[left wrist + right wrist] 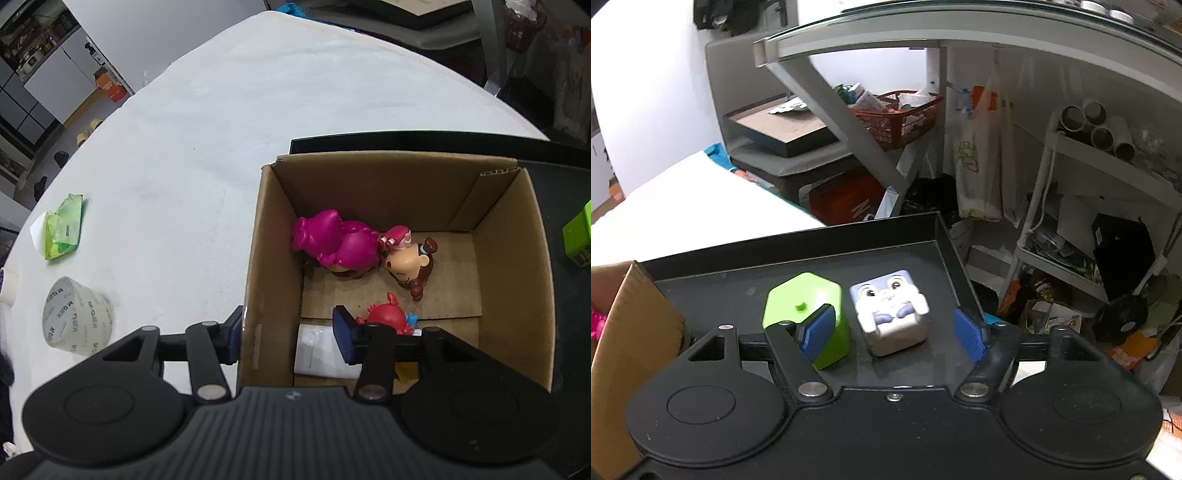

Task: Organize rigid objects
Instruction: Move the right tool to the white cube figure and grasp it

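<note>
A cardboard box [513, 236] stands on a black tray [569, 295]. Inside lie a magenta bear figure [332, 243], a doll with a pink bow [406, 264], a red figure [386, 314] and a white packet [314, 350]. My left gripper [288, 332] is open and straddles the box's left wall, one pad outside and one inside, with a visible gap. In the right wrist view, my right gripper [894, 332] is open over the tray [812, 258], around a white-and-blue cube toy [890, 310]. A green block [809, 314] sits just left of the cube.
On the white table [221, 110] lie a tape roll [74, 317] and a green packet [62, 229]. The green block also shows at the right edge of the left wrist view [580, 236]. Beyond the tray are a shelf rack [1089, 184], a red basket [901, 118] and floor clutter.
</note>
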